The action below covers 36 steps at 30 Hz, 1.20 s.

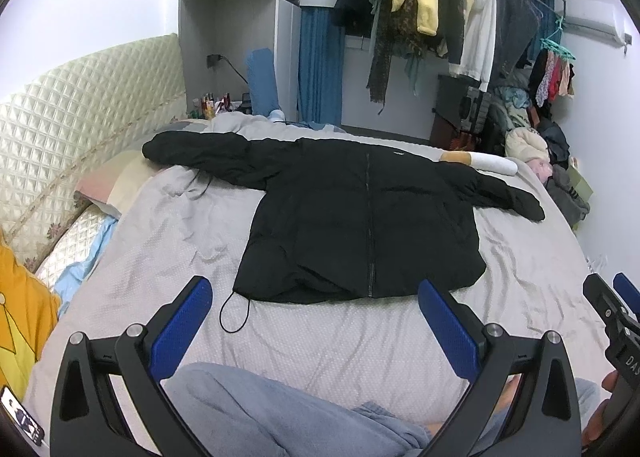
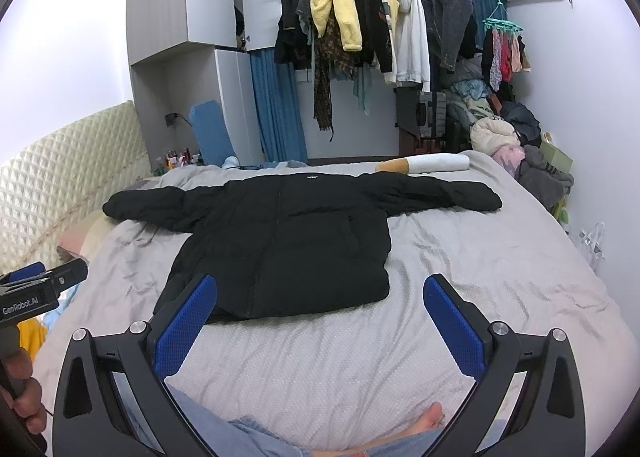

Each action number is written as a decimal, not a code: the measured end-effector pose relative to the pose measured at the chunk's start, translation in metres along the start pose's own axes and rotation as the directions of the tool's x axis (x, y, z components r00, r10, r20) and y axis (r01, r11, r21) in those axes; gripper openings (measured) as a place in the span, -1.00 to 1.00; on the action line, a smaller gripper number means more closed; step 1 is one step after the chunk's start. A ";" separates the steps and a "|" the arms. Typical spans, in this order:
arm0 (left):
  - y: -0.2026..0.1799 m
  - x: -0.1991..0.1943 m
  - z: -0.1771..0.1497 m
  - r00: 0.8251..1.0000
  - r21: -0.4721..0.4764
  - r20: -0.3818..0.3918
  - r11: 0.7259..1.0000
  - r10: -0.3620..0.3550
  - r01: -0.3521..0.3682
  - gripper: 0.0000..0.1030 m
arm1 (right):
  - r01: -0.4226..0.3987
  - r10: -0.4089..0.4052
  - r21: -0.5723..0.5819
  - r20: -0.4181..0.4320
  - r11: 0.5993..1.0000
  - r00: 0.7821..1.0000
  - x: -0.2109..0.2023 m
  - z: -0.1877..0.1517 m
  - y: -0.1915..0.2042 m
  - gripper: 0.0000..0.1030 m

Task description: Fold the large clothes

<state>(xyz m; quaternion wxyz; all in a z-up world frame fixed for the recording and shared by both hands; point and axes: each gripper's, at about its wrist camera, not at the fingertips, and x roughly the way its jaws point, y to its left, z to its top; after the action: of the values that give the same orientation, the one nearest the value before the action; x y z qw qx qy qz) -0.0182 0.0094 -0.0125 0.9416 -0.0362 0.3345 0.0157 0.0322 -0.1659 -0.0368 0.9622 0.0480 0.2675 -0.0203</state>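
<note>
A black puffer jacket (image 1: 360, 213) (image 2: 288, 241) lies flat and zipped on the grey bed sheet (image 1: 168, 241) (image 2: 480, 277), both sleeves spread out to the sides. A black drawstring loop (image 1: 236, 313) trails from its hem. My left gripper (image 1: 316, 297) hovers open above the near hem, holding nothing. My right gripper (image 2: 320, 295) is also open and empty, held just short of the jacket's hem, with its left finger (image 2: 188, 321) over the jacket's near corner. The right gripper also shows at the right edge of the left wrist view (image 1: 612, 309), and the left gripper at the left edge of the right wrist view (image 2: 48, 281).
A person's legs in light blue trousers (image 1: 256, 413) and a bare foot (image 2: 428, 417) rest on the bed in front. A quilted headboard (image 1: 80, 105) is at left, a rolled white and tan cloth (image 2: 428, 163) beyond the jacket, a loaded clothes rail (image 2: 380, 17) and clothes pile (image 2: 512, 137) behind.
</note>
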 end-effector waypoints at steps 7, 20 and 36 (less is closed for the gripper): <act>0.011 0.024 0.011 1.000 -0.007 -0.009 1.000 0.025 -0.025 1.00 | -0.008 0.008 -0.005 -0.034 1.000 0.999 0.022 -0.004 -0.002 1.00; 0.043 0.129 0.044 0.994 -0.025 -0.108 0.999 -0.031 0.028 1.00 | -0.038 0.041 0.026 -0.123 0.999 0.992 0.100 0.000 -0.029 1.00; 0.132 0.393 0.018 0.878 -0.147 -0.476 0.989 -0.055 -0.018 0.97 | -0.066 0.130 0.162 -0.425 0.985 0.896 0.302 -0.029 -0.104 0.45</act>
<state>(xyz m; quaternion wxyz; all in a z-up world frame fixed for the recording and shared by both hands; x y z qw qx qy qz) 0.2904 0.1446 -0.2541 0.8244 -0.1115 0.5544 0.0219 0.2688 -0.2701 -0.2261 0.8723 0.1335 0.4700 0.0203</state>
